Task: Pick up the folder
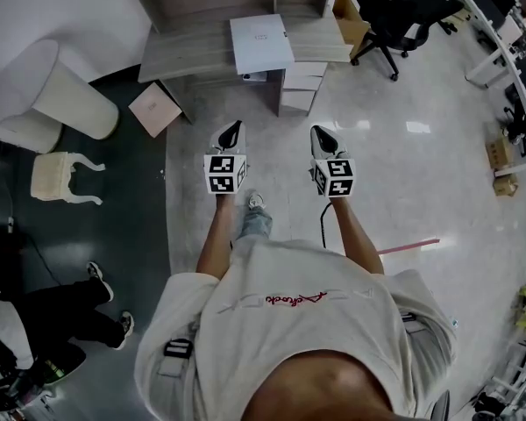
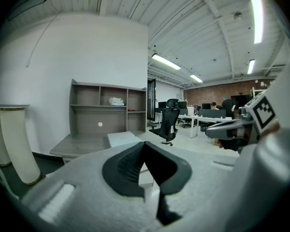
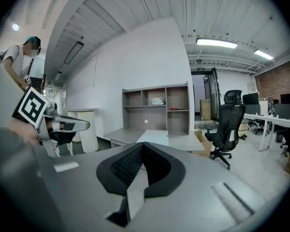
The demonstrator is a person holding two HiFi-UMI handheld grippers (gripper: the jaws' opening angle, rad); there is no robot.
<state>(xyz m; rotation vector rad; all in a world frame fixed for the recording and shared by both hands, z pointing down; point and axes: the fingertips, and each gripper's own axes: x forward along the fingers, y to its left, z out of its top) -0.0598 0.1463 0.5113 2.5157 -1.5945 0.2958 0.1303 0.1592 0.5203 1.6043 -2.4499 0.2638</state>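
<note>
The grey desk [image 1: 184,55] stands straight ahead of you, and the pale folder [image 1: 261,44] lies flat on it, overhanging the front edge, its long axis seemingly pointing away from you. It is well apart from both grippers, slightly nearer the left gripper [image 1: 231,136] than the right gripper [image 1: 324,139]; each has its jaws pressed together, empty. The folder's small cover mark and the red script [image 1: 294,299] on your shirt are too small to read.

Grey desk [image 1: 184,55] in an office
Black swivel chair [image 1: 401,14] right of it; pink box [image 1: 155,110] and white stool [image 1: 63,177] on its left.
</note>
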